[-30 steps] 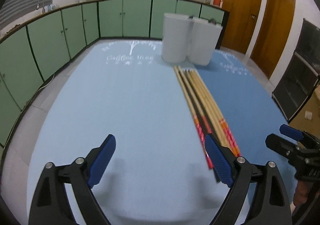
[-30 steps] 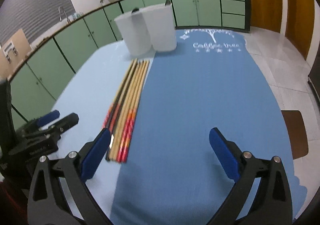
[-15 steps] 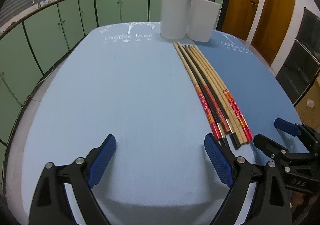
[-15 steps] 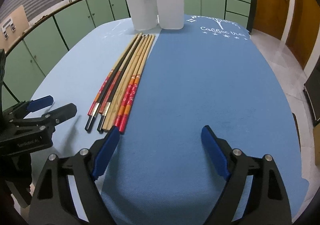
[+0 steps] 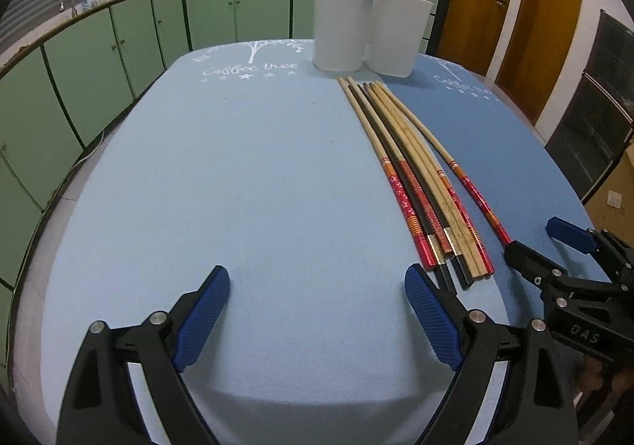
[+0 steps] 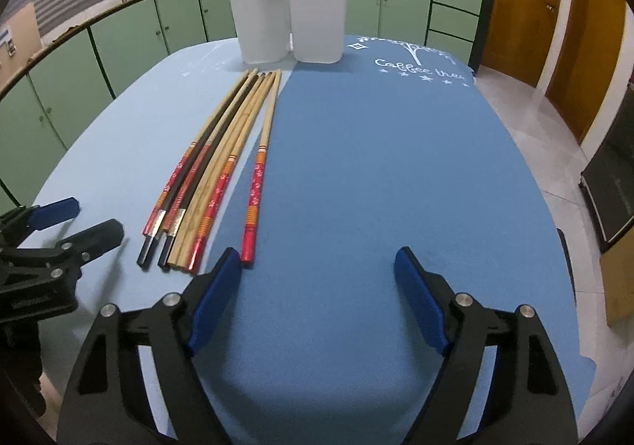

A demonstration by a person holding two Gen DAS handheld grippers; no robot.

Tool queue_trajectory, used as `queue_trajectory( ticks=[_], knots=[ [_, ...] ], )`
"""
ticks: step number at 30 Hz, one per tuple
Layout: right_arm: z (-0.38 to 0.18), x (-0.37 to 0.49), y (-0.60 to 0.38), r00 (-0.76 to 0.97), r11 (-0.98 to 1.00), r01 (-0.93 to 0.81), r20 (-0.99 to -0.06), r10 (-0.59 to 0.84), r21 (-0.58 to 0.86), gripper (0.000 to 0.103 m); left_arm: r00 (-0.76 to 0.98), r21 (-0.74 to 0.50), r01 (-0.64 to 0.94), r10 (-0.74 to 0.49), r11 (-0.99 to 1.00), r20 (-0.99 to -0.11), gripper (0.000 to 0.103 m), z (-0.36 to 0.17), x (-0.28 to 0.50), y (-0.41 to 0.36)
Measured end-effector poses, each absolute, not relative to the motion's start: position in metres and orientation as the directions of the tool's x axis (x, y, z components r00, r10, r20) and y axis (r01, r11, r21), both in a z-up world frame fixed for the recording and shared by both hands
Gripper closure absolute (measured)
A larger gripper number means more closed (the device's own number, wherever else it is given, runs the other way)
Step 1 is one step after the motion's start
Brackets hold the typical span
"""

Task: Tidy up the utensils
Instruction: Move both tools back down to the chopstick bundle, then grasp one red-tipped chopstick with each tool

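Chopsticks [image 6: 222, 171] — tan and black, red-patterned ends; white holders [image 6: 289, 19].

Chopsticks [image 5: 416, 175]: long bundle lying flat on the table [image 5: 237, 187], tips toward two white holders [image 5: 364, 33]. Mixed types: bamboo with red patterned handles, dark ones with metal bands. One red-handled chopstick [image 6: 259, 167] lies slightly apart on the darker blue side. Holders upright, touching side by side, at the far end.

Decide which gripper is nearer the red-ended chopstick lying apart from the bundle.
Right. The right gripper has its left fingertip beside the near end of the separated chopstick. The left gripper is farther away, on the other side of the bundle of chopsticks.
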State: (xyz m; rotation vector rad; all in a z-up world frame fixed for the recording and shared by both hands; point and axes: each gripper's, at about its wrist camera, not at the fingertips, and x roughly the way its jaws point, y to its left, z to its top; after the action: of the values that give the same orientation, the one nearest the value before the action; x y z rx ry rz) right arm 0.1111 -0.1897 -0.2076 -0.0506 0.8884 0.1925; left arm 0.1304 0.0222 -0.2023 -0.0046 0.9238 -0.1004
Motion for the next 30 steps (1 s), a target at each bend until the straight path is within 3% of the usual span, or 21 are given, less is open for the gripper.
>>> queue_trajectory(
  ticks=[5,10,25,30],
  knots=[
    [-0.208,0.11,-0.178,0.617,0.969,-0.243,-0.765,0.186,0.04,0.049,0.596,-0.034,0.108,-0.092,0.994,-0.798,0.016,-0.204,0.131,0.014],
    [-0.207,0.112,-0.184,0.611,0.968,-0.239,-0.765,0.206,0.07,0.054,0.585,0.014,0.144,-0.074,0.99,-0.808,0.016,-0.206,0.13,0.003],
    [-0.206,0.111,-0.197,0.611,0.97,-0.216,-0.759,0.224,0.112,0.053,0.599,-0.001,0.146,-0.089,0.989,-0.796,0.024,-0.206,0.138,-0.003],
    [-0.207,0.11,-0.196,0.615,0.969,-0.217,-0.754,0.228,0.116,0.054,0.626,0.011,0.129,-0.073,0.992,-0.777,0.043,-0.205,0.137,-0.002]
  ],
)
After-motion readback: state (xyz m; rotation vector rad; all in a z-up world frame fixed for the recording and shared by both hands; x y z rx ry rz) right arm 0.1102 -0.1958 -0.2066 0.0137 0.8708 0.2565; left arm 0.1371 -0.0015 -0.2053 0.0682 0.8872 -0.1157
